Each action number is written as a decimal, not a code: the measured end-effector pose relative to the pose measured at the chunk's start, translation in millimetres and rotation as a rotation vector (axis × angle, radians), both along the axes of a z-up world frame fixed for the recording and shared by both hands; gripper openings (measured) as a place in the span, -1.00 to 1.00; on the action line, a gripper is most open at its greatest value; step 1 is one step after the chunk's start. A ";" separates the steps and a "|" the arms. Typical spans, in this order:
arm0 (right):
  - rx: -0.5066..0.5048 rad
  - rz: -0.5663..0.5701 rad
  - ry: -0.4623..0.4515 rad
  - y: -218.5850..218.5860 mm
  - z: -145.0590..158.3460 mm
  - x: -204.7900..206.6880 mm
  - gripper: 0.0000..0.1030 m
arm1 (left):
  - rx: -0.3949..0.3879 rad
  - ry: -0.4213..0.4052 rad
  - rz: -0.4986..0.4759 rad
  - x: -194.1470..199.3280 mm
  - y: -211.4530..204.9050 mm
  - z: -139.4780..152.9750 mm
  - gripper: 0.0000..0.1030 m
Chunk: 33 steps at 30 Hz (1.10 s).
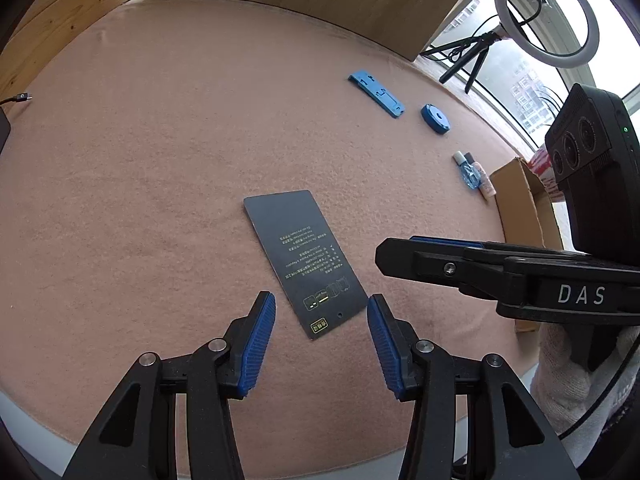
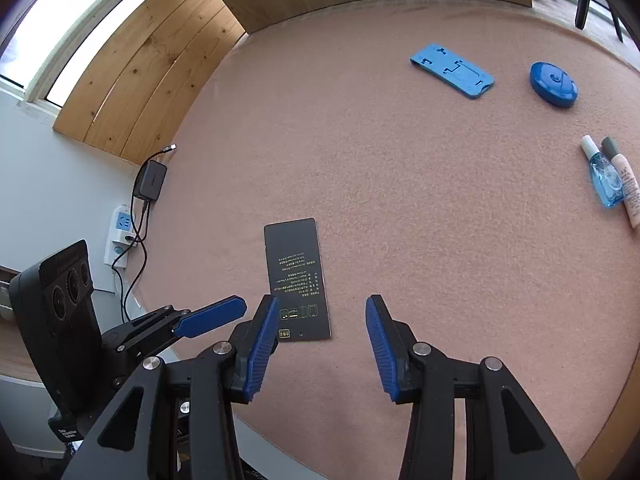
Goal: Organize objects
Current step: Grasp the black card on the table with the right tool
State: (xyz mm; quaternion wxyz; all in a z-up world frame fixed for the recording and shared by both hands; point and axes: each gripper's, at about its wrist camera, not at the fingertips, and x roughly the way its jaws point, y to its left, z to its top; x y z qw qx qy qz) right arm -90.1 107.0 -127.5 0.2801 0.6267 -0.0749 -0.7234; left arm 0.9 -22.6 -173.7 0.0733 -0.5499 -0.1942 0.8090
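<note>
A black card [image 1: 304,260] with small printed text lies flat on the pink felt mat [image 1: 160,180]. My left gripper [image 1: 321,297] is open over the card's near end, and its blue pads do not touch it. My right gripper [image 2: 322,300] is open too, with the card [image 2: 296,280] just ahead of its left pad [image 2: 262,344]. Nothing is held. In the left wrist view the right gripper [image 1: 400,258] reaches in side-on from the right. In the right wrist view the left gripper [image 2: 212,320] shows at the lower left.
Far right on the mat lie a blue phone stand [image 2: 452,76], a blue round disc [image 2: 554,84], a blue bottle [image 2: 606,180] and a pink tube [image 2: 628,184]. A cardboard box [image 1: 524,200] and a ring light [image 1: 546,14] stand at the right edge. A power strip [image 2: 120,236] hangs at the left.
</note>
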 end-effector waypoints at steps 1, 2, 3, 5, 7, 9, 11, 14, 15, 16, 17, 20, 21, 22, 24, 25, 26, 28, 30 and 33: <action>-0.001 0.002 -0.017 -3.1 -4.7 -2.2 -0.19 | 0.004 0.000 -0.001 -0.8 0.1 -0.5 0.00; -0.005 0.003 -0.034 -5.8 -9.2 -4.4 -0.19 | 0.008 -0.002 0.000 -2.3 0.8 -1.4 0.00; -0.010 0.003 -0.051 -8.0 -13.4 -6.5 -0.19 | 0.014 -0.006 0.000 -2.6 0.7 -2.4 0.00; -0.013 -0.004 -0.077 -11.7 -20.6 -10.4 -0.19 | 0.017 -0.010 0.001 -4.8 1.5 -4.3 0.00; -0.007 -0.010 -0.092 -15.2 -25.9 -12.9 -0.19 | 0.019 -0.012 0.003 -4.9 1.4 -5.8 0.00; 0.001 -0.011 -0.097 -17.6 -29.5 -14.5 -0.19 | 0.023 -0.017 0.006 -5.8 1.6 -7.9 0.00; 0.014 -0.007 -0.098 -21.0 -31.8 -15.4 -0.19 | 0.029 -0.023 0.008 -6.9 1.3 -10.9 0.00; 0.042 0.006 -0.093 -26.9 -33.7 -14.9 -0.19 | 0.043 -0.033 0.004 -7.4 1.3 -15.9 0.00; 0.052 0.010 -0.087 -28.8 -33.5 -14.3 -0.19 | 0.043 -0.032 0.003 -7.3 1.4 -16.9 0.00; 0.060 0.015 -0.084 -30.6 -33.6 -13.6 -0.19 | 0.045 -0.028 0.003 -7.4 1.3 -16.9 0.00; 0.067 0.018 -0.082 -32.4 -33.2 -13.0 -0.19 | 0.049 -0.027 0.003 -8.1 1.2 -17.0 0.00; 0.083 0.022 -0.071 -35.9 -32.0 -10.6 -0.20 | 0.066 -0.021 0.007 -11.3 1.0 -18.0 0.00; 0.083 0.027 -0.071 -37.4 -31.6 -9.7 -0.24 | 0.073 -0.020 0.005 -12.2 1.7 -18.2 0.00; 0.076 0.033 -0.078 -38.7 -31.8 -8.8 -0.35 | 0.072 -0.019 0.004 -13.1 2.6 -18.3 0.00; 0.062 0.043 -0.100 -41.2 -33.9 -6.7 -0.40 | 0.069 -0.017 0.000 -14.4 4.2 -18.0 0.02; 0.065 0.040 -0.090 -41.5 -32.8 -5.7 -0.40 | 0.072 -0.017 0.000 -15.3 4.1 -18.2 0.02; 0.065 0.037 -0.090 -40.8 -32.3 -5.2 -0.40 | 0.079 -0.018 0.002 -15.9 3.2 -18.3 0.02; 0.051 0.024 -0.098 -38.1 -31.6 -6.4 -0.40 | 0.096 -0.020 0.008 -16.8 1.4 -17.9 0.02; 0.035 0.014 -0.105 -35.2 -30.6 -7.2 -0.40 | 0.102 -0.016 0.009 -17.2 2.5 -16.3 0.02; 0.017 0.004 -0.103 -30.8 -25.9 -7.6 -0.40 | 0.100 -0.008 0.002 -18.9 5.9 -12.4 0.02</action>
